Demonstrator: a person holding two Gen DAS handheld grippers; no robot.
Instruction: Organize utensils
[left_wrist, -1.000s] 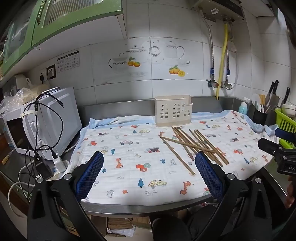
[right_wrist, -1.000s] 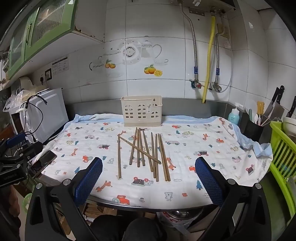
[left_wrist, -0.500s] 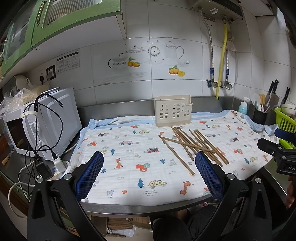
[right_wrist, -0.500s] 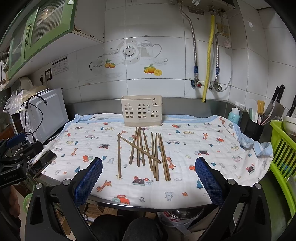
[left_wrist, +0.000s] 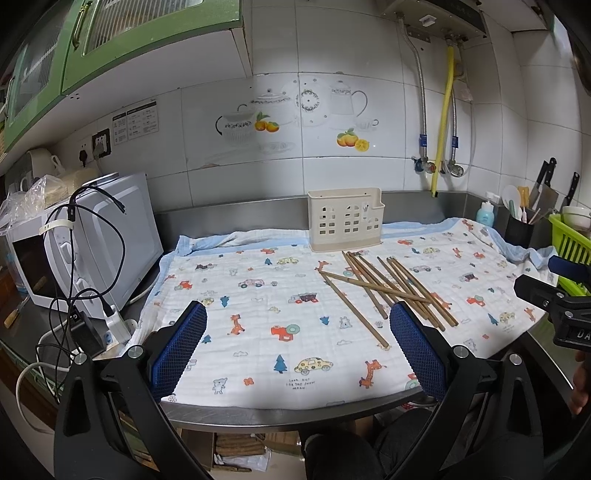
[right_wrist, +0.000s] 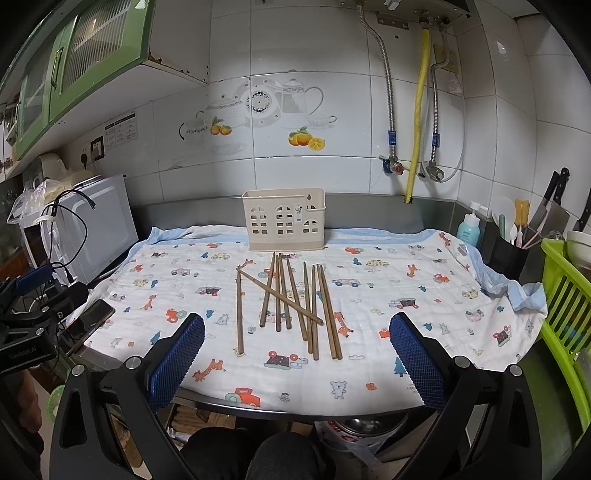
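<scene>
Nearest, over the counter's front edge: left gripper (left_wrist: 297, 345) spread wide, blue pads (left_wrist: 181, 349) holding nothing; right gripper (right_wrist: 297, 345) likewise spread wide and empty, pads (right_wrist: 417, 360) well apart. Both short of the sticks, touching nothing. Under them, a printed cloth (right_wrist: 406, 288) covering the steel counter (left_wrist: 280, 415), draped over the front lip. Mid-cloth, loose chopsticks (right_wrist: 295, 302): about 9, most lying roughly parallel and pointing toward the wall, 1 (right_wrist: 240, 310) apart on the left, 1 (right_wrist: 280, 297) lying diagonally across several others. Just behind their far tips, a beige holder (right_wrist: 284, 223), upright near the back wall, apparently empty. Off to the sides: microwave (left_wrist: 92, 243) and cables at left, green rack (right_wrist: 565, 295) at right. Task judged barely started, none of the sticks in the holder yet. Risks from here: pinching 1 stick under the crossing one, dragging or flipping its neighbours; closing on a thin round stick flat against soft cloth, snagging fabric along with it and shifting the whole pile; gripping far from the middle, letting the stick tilt and slip out of the pads; bumping the light holder with a long stick on the way in, tipping it or pushing it toward the wall; missing the holder's narrow top opening from a shallow angle.
</scene>
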